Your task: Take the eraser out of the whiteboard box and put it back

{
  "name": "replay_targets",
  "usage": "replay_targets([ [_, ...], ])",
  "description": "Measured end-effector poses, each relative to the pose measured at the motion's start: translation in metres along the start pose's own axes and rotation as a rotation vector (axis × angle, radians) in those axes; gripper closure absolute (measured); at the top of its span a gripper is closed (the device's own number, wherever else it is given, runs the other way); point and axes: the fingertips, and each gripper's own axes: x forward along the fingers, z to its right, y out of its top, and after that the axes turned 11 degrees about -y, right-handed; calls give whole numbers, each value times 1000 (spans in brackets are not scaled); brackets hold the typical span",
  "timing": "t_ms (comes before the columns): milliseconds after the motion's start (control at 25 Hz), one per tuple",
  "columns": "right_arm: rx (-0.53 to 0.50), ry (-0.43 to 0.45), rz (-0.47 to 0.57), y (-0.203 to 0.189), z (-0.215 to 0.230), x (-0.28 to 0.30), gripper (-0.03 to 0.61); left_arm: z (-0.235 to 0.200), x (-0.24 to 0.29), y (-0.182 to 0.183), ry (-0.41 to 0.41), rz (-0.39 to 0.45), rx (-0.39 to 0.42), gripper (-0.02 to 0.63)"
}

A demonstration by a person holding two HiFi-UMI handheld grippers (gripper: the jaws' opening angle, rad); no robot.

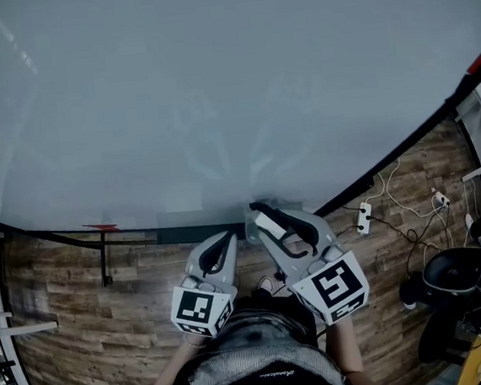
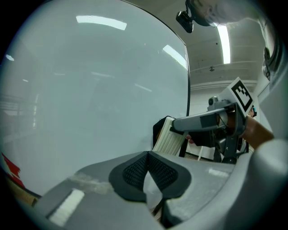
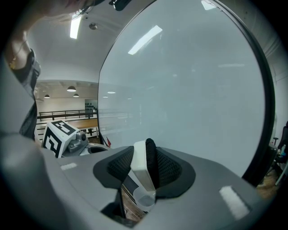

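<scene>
The eraser (image 1: 266, 220), a white block with a black felt side, is clamped in my right gripper (image 1: 262, 214), close to the lower edge of the large whiteboard (image 1: 214, 88). In the right gripper view the eraser (image 3: 143, 168) stands upright between the pads, with a clear plastic piece (image 3: 144, 201) just below it. In the left gripper view the eraser (image 2: 169, 142) shows its ribbed white side. My left gripper (image 1: 226, 239) is beside it on the left, shut on nothing, and its pads (image 2: 135, 173) meet. No whiteboard box is plainly visible.
A dark ledge (image 1: 185, 233) runs along the board's lower edge, with a red item (image 1: 102, 227) on it at the left. Below lie a wooden floor, a black stand leg (image 1: 103, 260), a power strip with cables (image 1: 363, 216) and a black chair (image 1: 451, 273).
</scene>
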Motion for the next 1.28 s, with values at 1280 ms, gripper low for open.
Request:
replay_targets([
  [1280, -20, 13, -163, -70, -7, 28, 420, -2, -7, -14, 0, -24, -13, 612],
])
